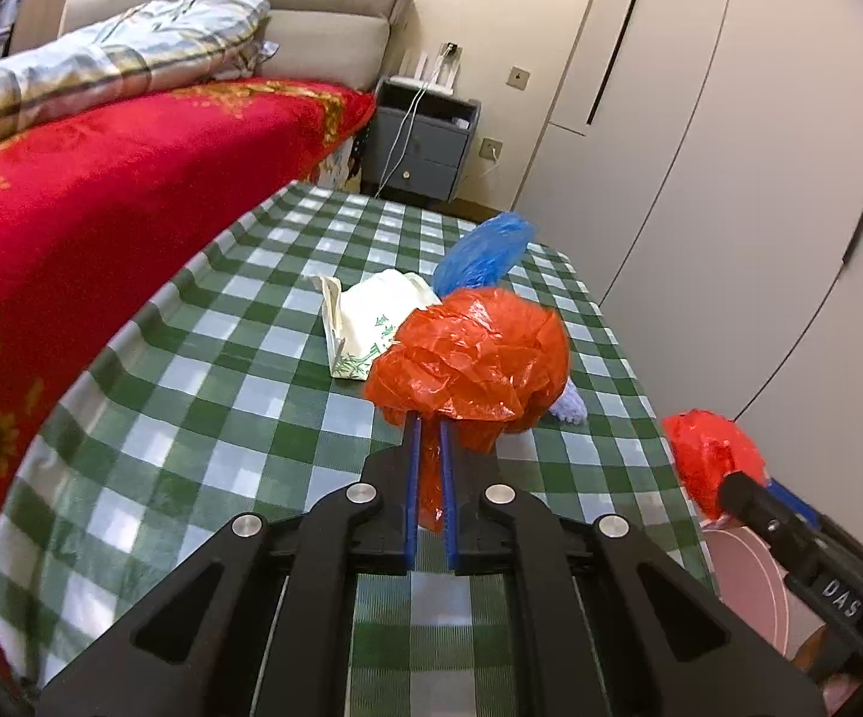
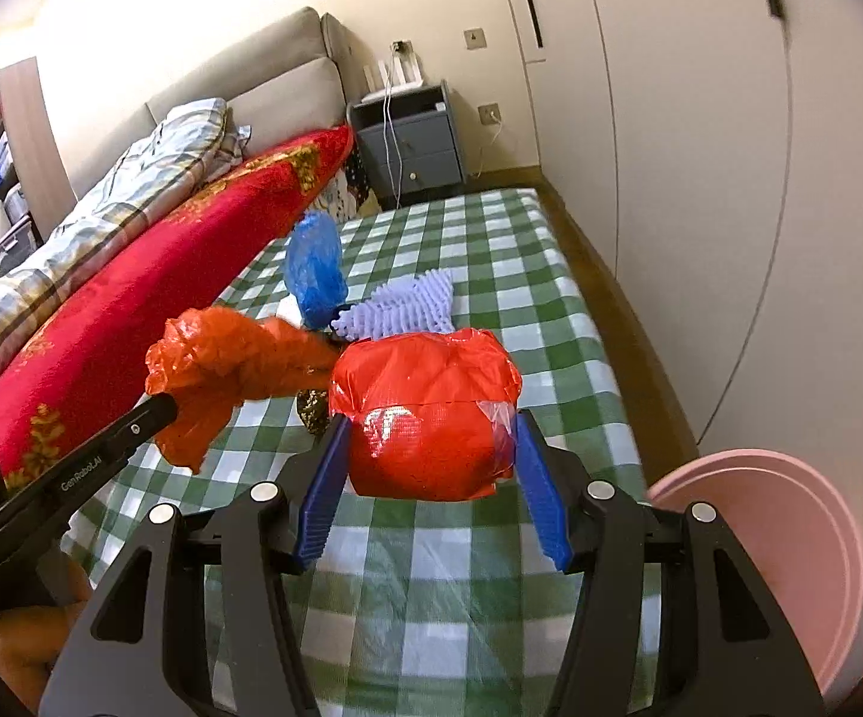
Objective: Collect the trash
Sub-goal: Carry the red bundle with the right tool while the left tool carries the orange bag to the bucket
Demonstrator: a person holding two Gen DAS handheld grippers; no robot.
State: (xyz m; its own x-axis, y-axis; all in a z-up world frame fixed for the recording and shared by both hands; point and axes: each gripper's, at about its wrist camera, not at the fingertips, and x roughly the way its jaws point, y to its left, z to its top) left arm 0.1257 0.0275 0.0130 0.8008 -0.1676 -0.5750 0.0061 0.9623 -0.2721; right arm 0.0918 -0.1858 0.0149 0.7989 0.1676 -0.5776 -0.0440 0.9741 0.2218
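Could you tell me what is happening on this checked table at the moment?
A person is collecting trash with a handheld gripper in each hand. The left gripper is shut on a crumpled orange-red plastic bag, held up above the green-and-white checked tablecloth. The right gripper is shut on a red taped plastic bundle, near a pink plastic basin at the table's edge. A white paper carton, a blue plastic bag and a lilac nubbed mat lie on the table.
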